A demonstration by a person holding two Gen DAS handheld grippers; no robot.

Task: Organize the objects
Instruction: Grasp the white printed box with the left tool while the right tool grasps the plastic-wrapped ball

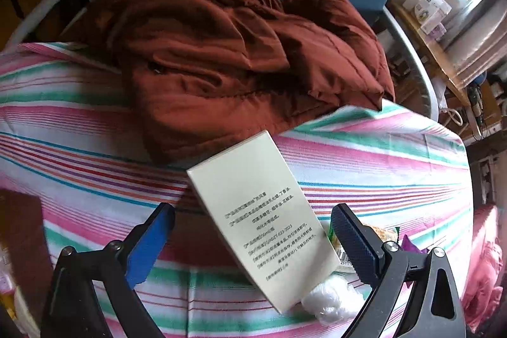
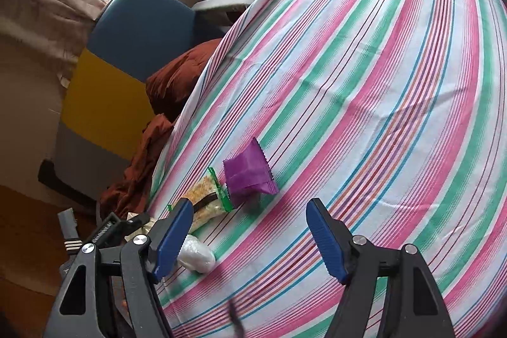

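Surface: a bed under a striped sheet [image 2: 364, 78], with a rust-brown jacket [image 1: 240, 59] lying heaped near its far edge.
Box: a cream box [image 1: 263, 220] is lying flat on the sheet, just this side of the jacket.
Things beside the box: a snack bar [image 2: 206, 201], a purple packet [image 2: 247, 173] and a white wad [image 2: 196, 254] are sitting close together at the box's near end.
Left gripper [image 1: 253, 239]: is hovering over the box, jaws wide apart on either side, gripping nothing.
Right gripper [image 2: 250, 239]: is standing open and empty, just short of the purple packet.
Step in hand: I judge the left is lining up to take the box.
Next move: it looks to need lowering, then squeezing across the box's narrow width.
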